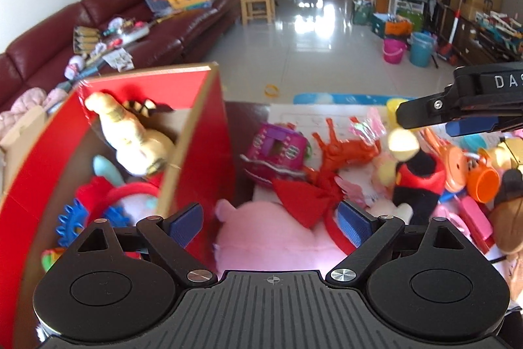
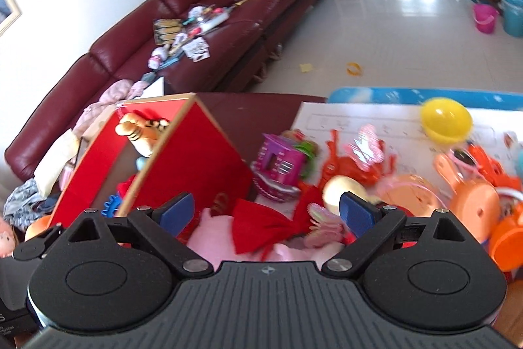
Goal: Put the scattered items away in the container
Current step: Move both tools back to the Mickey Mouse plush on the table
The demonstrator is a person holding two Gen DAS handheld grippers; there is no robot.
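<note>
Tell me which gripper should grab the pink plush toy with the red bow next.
Left gripper, probably. Its open jaws already straddle the pink plush toy with the red bow, right beside the red cardboard box. The right gripper, also open, hangs over the bow, farther from the box.

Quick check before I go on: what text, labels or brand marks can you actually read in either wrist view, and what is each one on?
"DAS": white letters on the black body of the right tongs, cut off at the left wrist view's edge.
Printed sheet under the toys: lines of print, too small to read.
Purple toy: patterned stickers, blurred, nothing legible.
Packets and papers on the sofa: too small to read.
Red box: no lettering visible.
</note>
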